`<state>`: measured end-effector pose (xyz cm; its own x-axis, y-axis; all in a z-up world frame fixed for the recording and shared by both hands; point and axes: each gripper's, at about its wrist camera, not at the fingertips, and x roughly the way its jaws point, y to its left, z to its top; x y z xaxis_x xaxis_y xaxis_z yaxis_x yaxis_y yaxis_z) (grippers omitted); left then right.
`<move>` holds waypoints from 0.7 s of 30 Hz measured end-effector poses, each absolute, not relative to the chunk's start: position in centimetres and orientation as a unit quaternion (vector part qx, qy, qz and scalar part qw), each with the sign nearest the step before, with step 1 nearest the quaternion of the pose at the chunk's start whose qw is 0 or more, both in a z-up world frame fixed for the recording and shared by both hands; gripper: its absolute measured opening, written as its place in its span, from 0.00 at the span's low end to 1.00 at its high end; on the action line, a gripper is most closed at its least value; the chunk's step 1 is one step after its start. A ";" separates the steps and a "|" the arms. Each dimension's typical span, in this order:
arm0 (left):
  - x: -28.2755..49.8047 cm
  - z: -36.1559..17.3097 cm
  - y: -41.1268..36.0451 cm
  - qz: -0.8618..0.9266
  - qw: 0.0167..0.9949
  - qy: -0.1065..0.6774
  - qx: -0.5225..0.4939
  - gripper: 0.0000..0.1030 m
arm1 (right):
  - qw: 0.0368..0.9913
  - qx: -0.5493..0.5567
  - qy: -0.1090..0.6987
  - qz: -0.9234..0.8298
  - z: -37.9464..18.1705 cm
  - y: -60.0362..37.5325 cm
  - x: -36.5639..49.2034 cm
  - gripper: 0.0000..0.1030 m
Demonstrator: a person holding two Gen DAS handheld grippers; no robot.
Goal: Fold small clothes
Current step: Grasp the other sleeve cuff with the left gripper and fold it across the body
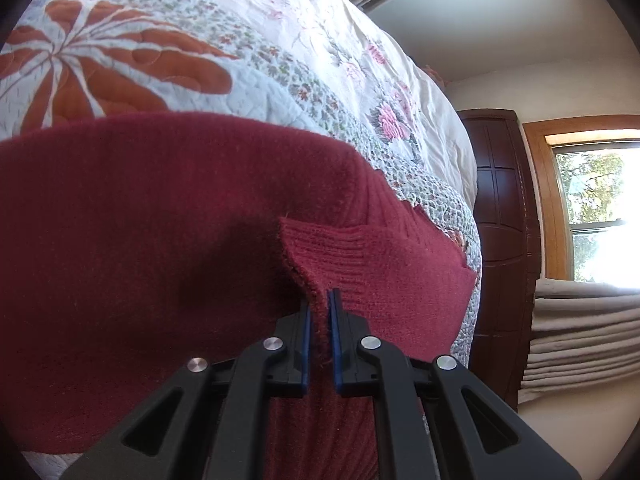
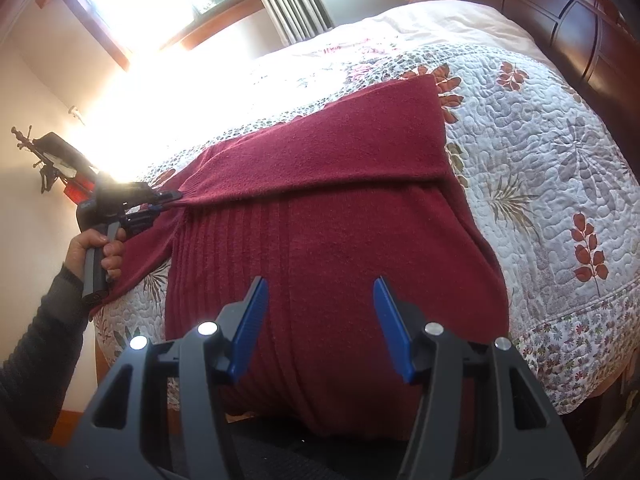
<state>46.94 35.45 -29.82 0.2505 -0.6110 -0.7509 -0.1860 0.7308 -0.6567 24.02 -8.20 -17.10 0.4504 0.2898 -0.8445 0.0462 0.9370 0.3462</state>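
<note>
Dark red knit sweater (image 2: 320,216) — fuzzy, ribbed — lies on the quilted bed (image 2: 540,168), far part folded across. Left gripper (image 1: 319,312) jaws pinch its ribbed edge; right gripper (image 2: 320,320) jaws spread above the near part.

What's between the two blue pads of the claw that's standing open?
Only the red sweater, lying under the open right claw and not pinched by it. The right wrist view shows this.
</note>
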 end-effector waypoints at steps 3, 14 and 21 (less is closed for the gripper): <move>46.8 -30.3 35.6 -0.127 0.722 0.601 -0.319 0.13 | 0.835 0.163 0.521 0.072 -17.3 -8.4 24.0 0.54; 46.5 -26.9 33.5 -0.124 0.747 0.550 -0.352 0.56 | 0.834 0.164 0.517 0.096 -16.8 -7.5 25.0 0.55; 43.2 -28.1 36.9 -0.084 0.736 0.532 -0.409 0.66 | 0.840 0.164 0.506 0.106 -15.8 -8.0 25.3 0.59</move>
<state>43.19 36.91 -28.13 0.4191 -0.5599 -0.7147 -0.3120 0.6504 -0.6925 25.31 -7.96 -15.80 0.4648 0.3446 -0.8156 -0.0116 0.9234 0.3836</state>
